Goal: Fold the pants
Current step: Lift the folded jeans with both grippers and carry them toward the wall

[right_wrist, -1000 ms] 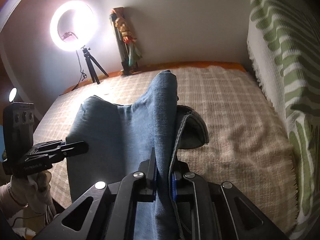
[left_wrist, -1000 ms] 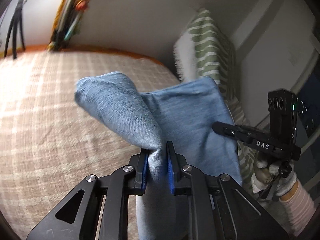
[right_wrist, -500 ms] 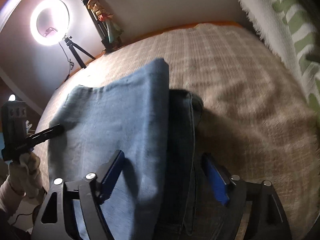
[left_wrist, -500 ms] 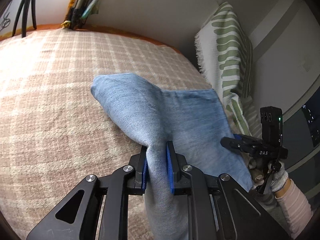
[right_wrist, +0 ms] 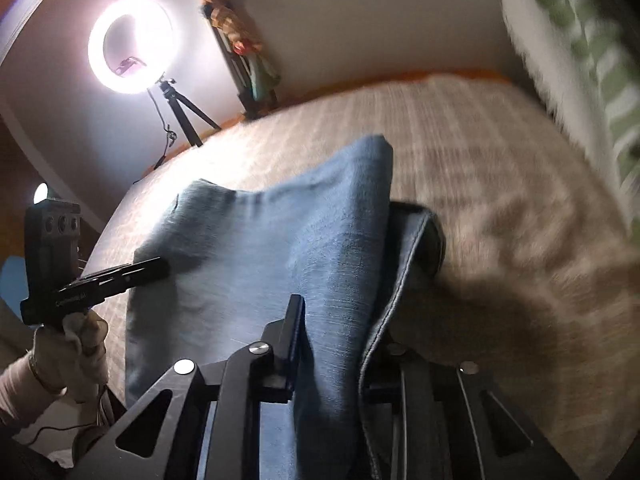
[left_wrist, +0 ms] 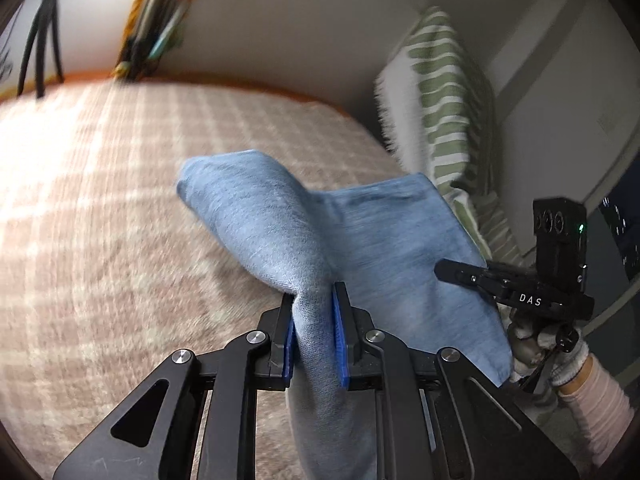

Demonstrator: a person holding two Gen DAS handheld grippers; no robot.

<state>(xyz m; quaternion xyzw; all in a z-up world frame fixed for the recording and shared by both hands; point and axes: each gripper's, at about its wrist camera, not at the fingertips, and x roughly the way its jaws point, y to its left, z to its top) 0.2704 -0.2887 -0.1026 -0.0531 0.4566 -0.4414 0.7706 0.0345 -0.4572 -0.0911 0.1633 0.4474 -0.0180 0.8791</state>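
Blue denim pants [left_wrist: 360, 240] lie folded over on the bed, one fold raised toward me. My left gripper [left_wrist: 314, 320] is shut on a bunched edge of the pants, its blue pads pressing the cloth. In the right wrist view the pants [right_wrist: 260, 248] stretch between both grippers, with a darker seamed edge [right_wrist: 404, 264] on the right. My right gripper [right_wrist: 336, 332] is shut on the pants; its right finger is hidden by the cloth. The right gripper also shows in the left wrist view [left_wrist: 512, 280], and the left gripper in the right wrist view [right_wrist: 120, 276].
A beige checked bedspread [left_wrist: 100, 220] covers the bed. A green-and-white striped blanket [left_wrist: 444, 100] hangs at the right. A lit ring light on a tripod [right_wrist: 132, 44] and a colourful object [right_wrist: 244, 48] stand by the far wall.
My right gripper, wide open half a second ago, has shut on the pants again. Both grippers have lifted a little, raising the cloth; the left grip is unchanged.
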